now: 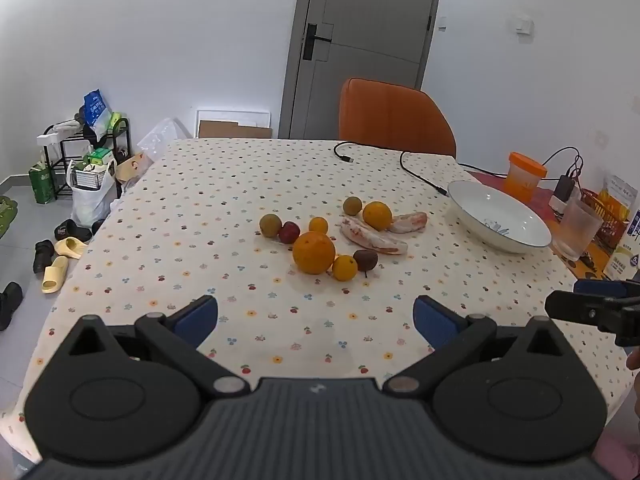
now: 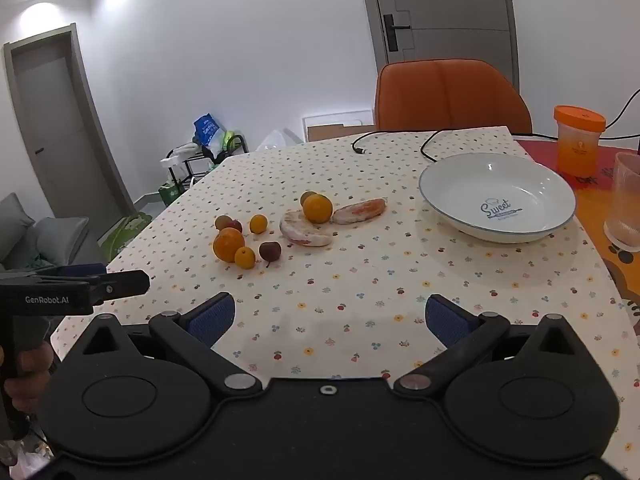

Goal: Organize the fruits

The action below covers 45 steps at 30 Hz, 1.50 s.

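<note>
Several fruits lie in a cluster mid-table: a large orange, smaller oranges, a dark red fruit, brownish round fruits, and two peeled grapefruit pieces. A white bowl, with nothing in it, stands to the right of them. My left gripper hovers open over the near tablecloth, nothing between its blue pads. My right gripper is likewise open, short of the bowl and the fruit.
An orange chair stands behind the table. Black cables trail across the far cloth. An orange-lidded cup, a clear glass and packets crowd the right edge. Shoes and a rack are on the floor at left.
</note>
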Each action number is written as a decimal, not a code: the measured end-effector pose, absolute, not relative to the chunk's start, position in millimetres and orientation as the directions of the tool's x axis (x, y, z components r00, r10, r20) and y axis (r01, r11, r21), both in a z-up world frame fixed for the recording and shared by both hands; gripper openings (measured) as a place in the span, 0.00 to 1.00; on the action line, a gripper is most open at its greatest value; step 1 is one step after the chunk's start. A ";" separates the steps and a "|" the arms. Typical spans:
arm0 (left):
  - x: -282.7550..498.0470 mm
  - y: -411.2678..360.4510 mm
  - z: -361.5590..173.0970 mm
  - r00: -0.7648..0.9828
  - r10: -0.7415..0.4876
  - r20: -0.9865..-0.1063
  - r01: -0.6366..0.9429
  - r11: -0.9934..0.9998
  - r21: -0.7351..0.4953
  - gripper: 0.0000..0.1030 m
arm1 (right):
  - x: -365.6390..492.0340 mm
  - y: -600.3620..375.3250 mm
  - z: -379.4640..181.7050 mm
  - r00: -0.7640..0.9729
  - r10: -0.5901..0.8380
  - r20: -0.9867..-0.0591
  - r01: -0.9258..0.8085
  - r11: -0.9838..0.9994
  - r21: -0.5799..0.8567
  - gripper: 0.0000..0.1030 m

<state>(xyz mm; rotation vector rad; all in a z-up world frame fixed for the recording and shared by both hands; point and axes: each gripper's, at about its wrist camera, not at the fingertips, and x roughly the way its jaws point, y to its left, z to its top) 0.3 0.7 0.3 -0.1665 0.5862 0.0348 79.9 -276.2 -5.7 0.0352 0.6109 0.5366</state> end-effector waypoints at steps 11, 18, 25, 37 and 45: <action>-1.0 -5.2 2.9 0.835 -0.012 -0.550 -0.068 0.990 -0.124 1.00 | 78.8 -280.5 -3.5 0.690 0.484 -0.538 -0.464 0.866 0.184 1.00; -0.5 -4.5 1.8 0.834 -0.010 -0.551 -0.068 0.990 -0.122 1.00 | 76.0 -274.0 -2.6 0.688 0.478 -0.546 -0.469 0.867 0.167 1.00; -0.4 -4.8 0.3 0.834 -0.014 -0.552 -0.062 0.991 -0.119 1.00 | 74.5 -273.3 -3.1 0.689 0.477 -0.545 -0.471 0.867 0.163 1.00; -0.7 -6.4 -2.0 0.834 -0.002 -0.552 -0.069 0.992 -0.108 1.00 | 77.1 -274.4 -7.0 0.687 0.470 -0.555 -0.465 0.870 0.162 1.00; -0.7 -9.2 -2.9 0.835 -0.015 -0.550 -0.051 0.993 -0.104 1.00 | 79.2 -276.8 -10.7 0.682 0.468 -0.562 -0.457 0.873 0.172 1.00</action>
